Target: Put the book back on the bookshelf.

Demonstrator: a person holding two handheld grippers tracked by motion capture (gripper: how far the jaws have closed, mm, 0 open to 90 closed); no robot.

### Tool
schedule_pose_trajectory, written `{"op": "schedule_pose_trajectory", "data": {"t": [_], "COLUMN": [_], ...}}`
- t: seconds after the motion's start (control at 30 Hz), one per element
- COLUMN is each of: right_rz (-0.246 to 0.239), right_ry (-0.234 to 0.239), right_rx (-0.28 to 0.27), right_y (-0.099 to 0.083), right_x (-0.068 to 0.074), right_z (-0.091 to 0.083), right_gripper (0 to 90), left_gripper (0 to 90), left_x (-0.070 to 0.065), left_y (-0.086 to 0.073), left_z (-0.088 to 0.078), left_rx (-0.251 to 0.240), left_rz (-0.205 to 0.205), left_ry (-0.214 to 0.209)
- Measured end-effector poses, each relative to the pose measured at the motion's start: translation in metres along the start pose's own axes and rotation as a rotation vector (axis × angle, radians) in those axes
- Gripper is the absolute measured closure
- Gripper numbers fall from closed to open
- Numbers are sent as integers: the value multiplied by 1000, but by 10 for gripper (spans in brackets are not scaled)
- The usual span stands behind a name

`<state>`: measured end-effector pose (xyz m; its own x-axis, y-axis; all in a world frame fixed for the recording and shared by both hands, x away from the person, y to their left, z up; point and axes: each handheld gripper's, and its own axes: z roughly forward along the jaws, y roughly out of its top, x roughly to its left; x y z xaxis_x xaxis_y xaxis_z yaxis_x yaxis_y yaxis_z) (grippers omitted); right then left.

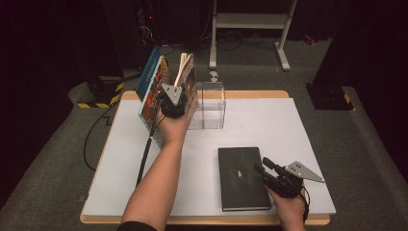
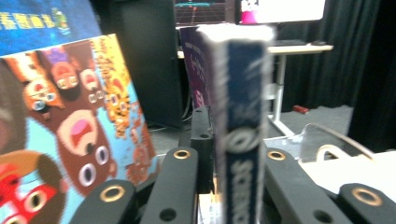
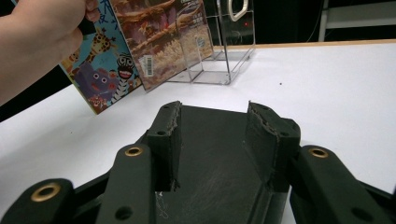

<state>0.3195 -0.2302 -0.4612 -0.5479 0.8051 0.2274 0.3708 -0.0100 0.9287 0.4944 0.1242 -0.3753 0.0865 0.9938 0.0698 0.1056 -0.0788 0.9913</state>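
Now, starting at my left, the colourful picture book (image 1: 153,84) leans tilted at the table's (image 1: 288,125) far left corner, its cartoon-animal cover facing my left gripper's camera. Just beside it, my left gripper (image 1: 173,103) is pinching a second book (image 2: 243,121) by its spine edge, jaws pressed against both covers, holding it upright next to the clear acrylic stand (image 1: 211,103). It looks thin, so I judge it light but floppy; a grip low near the spine should keep it from sagging. Further right, the black hardcover book (image 1: 242,178) lies flat near the table's front edge. My right gripper (image 1: 265,169) rests at its right edge with jaws spread, the cover showing between them, clamping nothing. That book seems stiff, heavier, and smooth; I'd take it by an overhanging edge.
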Motion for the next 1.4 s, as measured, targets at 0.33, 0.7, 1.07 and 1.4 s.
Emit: {"op": "schedule_pose_trajectory", "data": {"t": [0.33, 0.7, 1.07, 1.4], "right_rz": [-11, -26, -32, -39], "right_ry": [10, 11, -11, -51], "right_rx": [7, 20, 34, 71], "right_y": [0, -1, 0, -2], "right_x": [3, 5, 4, -4], "right_z": [1, 2, 2, 4], "right_gripper": [546, 528, 486, 465], "left_gripper": [631, 577, 558, 533], "left_x": [-1, 6, -2, -1], "left_y": [-6, -8, -18, -30], "left_z": [-7, -24, -57, -81], "left_rx": [72, 106, 112, 109], "left_rz": [-12, -47, -34, -41], "left_ry": [-1, -14, -42, -71]}}
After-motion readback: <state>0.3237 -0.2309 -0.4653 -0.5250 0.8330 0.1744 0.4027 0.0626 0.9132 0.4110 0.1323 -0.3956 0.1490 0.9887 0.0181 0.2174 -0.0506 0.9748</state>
